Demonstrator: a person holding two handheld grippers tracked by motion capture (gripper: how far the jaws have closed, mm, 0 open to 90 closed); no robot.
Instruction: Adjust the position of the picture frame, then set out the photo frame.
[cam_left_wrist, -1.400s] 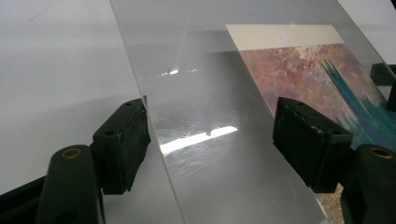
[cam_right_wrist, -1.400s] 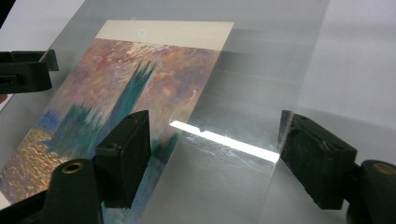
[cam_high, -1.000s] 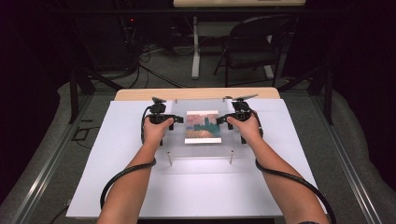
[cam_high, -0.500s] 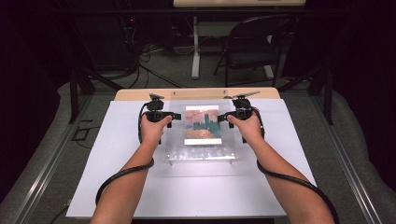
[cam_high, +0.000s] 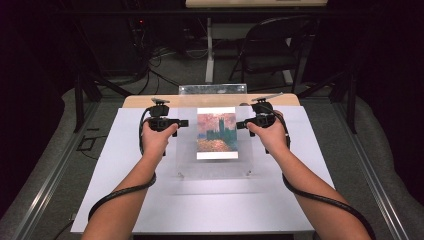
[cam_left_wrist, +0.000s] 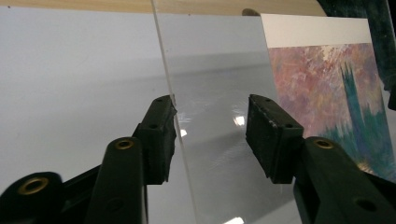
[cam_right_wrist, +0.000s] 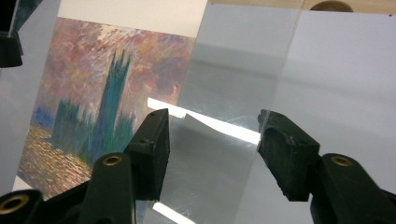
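Both grippers (cam_high: 183, 123) (cam_high: 242, 124) had been closing astride the clear sheet's (cam_high: 215, 165) edges, pads not yet pressing; lifted so, it could slip.

We see bare white desk (cam_high: 125, 170) left, right and in front of the clear acrylic sheet (cam_high: 215, 167), free to pass. The sheet, with its painting print (cam_high: 216, 132), fills the middle between both hands; a second clear panel (cam_high: 212, 90) blocks the far edge.
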